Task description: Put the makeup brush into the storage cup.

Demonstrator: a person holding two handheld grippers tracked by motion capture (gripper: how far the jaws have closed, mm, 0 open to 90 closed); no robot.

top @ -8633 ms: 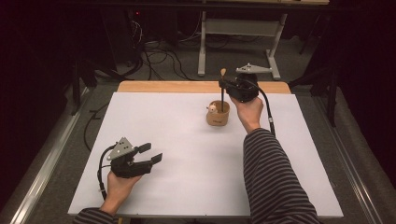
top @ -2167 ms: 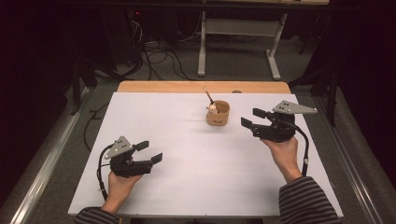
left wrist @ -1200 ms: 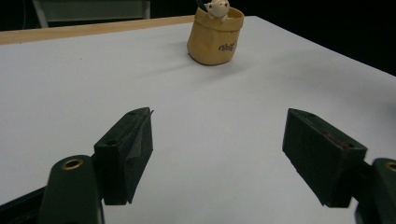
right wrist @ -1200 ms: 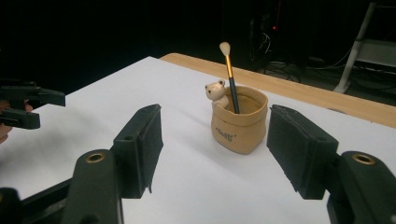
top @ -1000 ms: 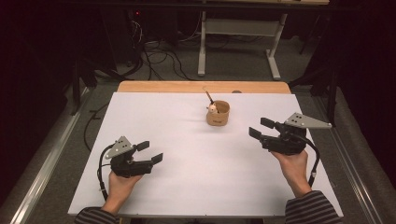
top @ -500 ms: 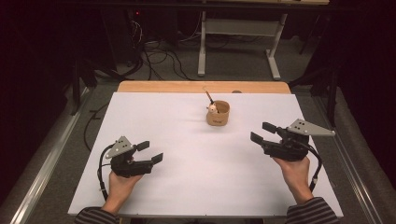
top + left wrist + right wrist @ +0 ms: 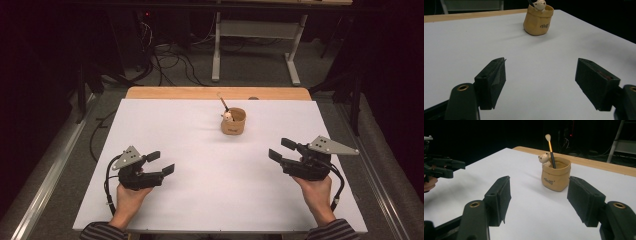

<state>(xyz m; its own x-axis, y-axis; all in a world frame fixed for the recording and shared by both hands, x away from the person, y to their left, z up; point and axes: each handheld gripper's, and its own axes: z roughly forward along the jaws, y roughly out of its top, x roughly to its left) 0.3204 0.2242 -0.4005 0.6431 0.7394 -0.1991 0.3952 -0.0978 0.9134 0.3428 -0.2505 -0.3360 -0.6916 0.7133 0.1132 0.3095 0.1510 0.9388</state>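
A tan pen cup (image 7: 233,121) with a small bear figure on its rim stands on the white table (image 7: 200,200), right of centre toward the back. A dark-handled brush (image 7: 223,104) stands in it. My left gripper (image 7: 161,162) rests near the front left, open, nothing between its jaws; from it the cup (image 7: 538,18) is far ahead. My right gripper (image 7: 281,149) sits at the front right, open and empty, pointing left toward the middle. In its view the cup (image 7: 556,177) and brush (image 7: 550,147) lie just beyond the jaws (image 7: 539,185), apart from them.
A wooden strip (image 7: 200,93) borders the table's far edge. Beyond it on the floor are a metal desk frame (image 7: 255,30) and loose cables (image 7: 165,55). Metal rails (image 7: 45,185) run along both sides of the table. The left gripper (image 7: 441,167) appears far left in the right gripper view.
The right gripper, earlier up at the cup with the brush, has left the brush in the cup and come back to the front right. The left gripper has not moved.
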